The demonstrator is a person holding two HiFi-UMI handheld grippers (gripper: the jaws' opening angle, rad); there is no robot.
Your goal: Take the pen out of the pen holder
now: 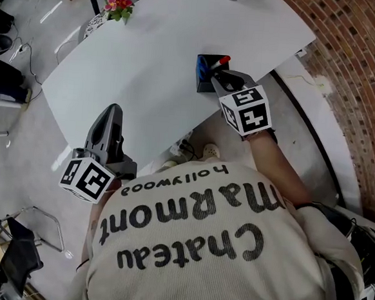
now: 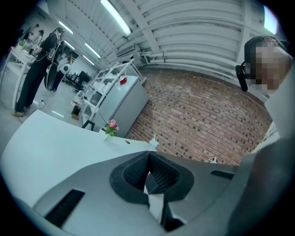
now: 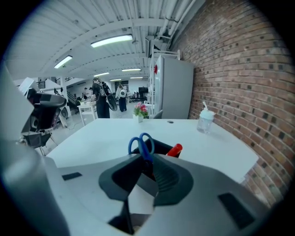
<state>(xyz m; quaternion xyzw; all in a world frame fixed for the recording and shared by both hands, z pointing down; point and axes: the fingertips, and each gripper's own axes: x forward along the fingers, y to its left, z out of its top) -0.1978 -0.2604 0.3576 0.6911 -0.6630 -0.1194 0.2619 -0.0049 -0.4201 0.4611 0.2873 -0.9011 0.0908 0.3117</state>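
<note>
The person's printed sweatshirt [image 1: 199,244] is filling the foreground of the head view. Beyond it, the right gripper [image 1: 218,77] is angling down at the pen holder [image 1: 203,79], which is standing near the edge of the worktop [image 1: 149,65]. This angle is probably being used to reach the upright shafts. The holder is carrying blue-handled scissors [image 3: 142,145] and the red-capped pen [image 3: 174,150]. The pen is sitting in the holder, leaning just right of the jaws. The jaws are standing narrowly apart around a dark shaft below the scissors handles; whether the pads are pressing it is unreadable. The left gripper [image 1: 113,114] is hanging closed and empty, well apart, apparently parked clear.
</note>
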